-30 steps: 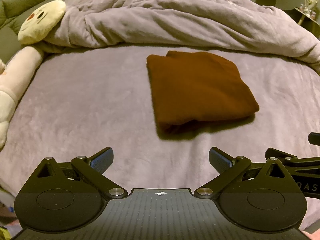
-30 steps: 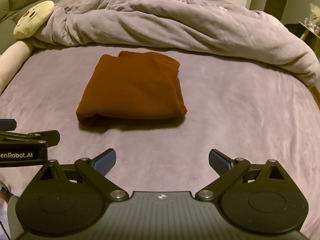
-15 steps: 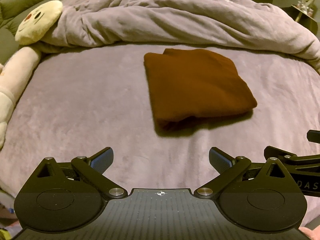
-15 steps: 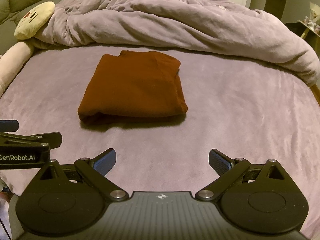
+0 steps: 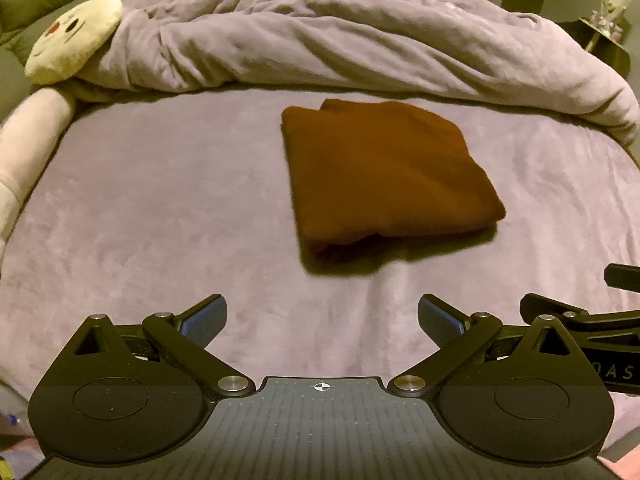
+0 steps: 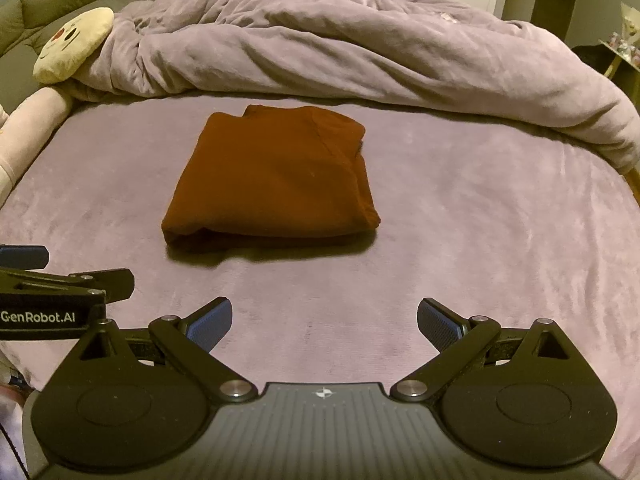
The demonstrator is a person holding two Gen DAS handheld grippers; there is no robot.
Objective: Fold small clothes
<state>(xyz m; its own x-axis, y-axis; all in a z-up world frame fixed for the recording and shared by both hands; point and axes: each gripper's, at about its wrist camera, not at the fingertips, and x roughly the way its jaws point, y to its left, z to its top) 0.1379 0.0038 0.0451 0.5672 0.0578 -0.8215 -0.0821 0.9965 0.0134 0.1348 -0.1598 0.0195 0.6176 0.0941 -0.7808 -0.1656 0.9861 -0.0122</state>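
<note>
A rust-brown garment (image 5: 384, 176) (image 6: 276, 180) lies folded into a thick rectangle on the mauve bed sheet (image 5: 160, 208) (image 6: 480, 220), its layered edge facing me. My left gripper (image 5: 320, 318) hovers near the bed's front edge, open and holding nothing, well short of the garment. My right gripper (image 6: 324, 320) is likewise open and holding nothing, with the garment ahead and to its left. Part of the right gripper's body shows at the right edge of the left wrist view, and part of the left one at the left edge of the right wrist view.
A rumpled mauve duvet (image 5: 340, 44) (image 6: 340, 48) is heaped across the far side of the bed. A cream plush pillow with a face (image 5: 72, 40) (image 6: 72, 50) and a long pale bolster (image 5: 28, 140) lie at the left. A small side table (image 5: 608, 36) stands far right.
Both grippers have drifted slightly, so the garment sits a little higher in each view. The garment itself has not moved and both grippers stay open.
</note>
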